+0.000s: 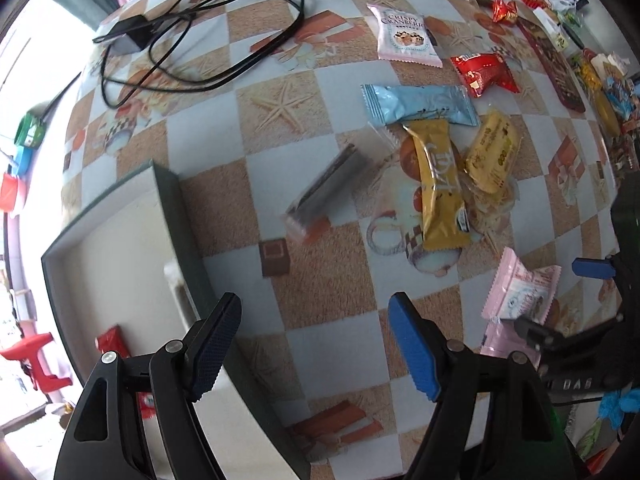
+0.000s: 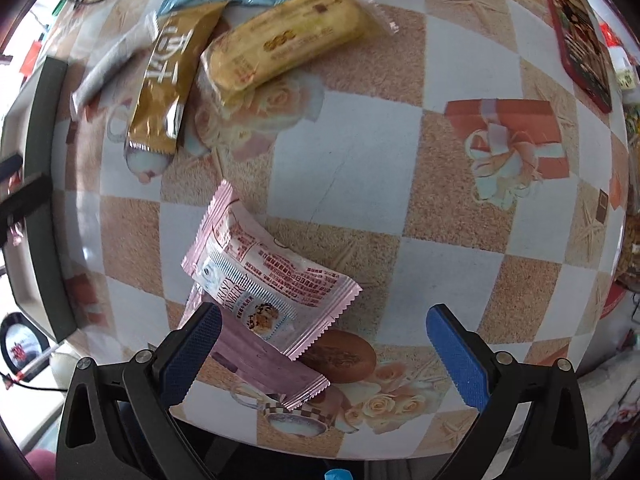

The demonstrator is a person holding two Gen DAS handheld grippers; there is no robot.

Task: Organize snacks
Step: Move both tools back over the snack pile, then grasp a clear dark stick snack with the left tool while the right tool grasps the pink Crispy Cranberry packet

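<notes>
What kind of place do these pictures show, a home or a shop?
Most likely a home dining table: a patterned tablecloth with starfish and teacups, a charger with cable lying on it, and loose snack packets such as the pink cranberry packet beside a box.

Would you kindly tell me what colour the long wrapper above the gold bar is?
Light blue wrapper; it shows best in the left wrist view.
</notes>
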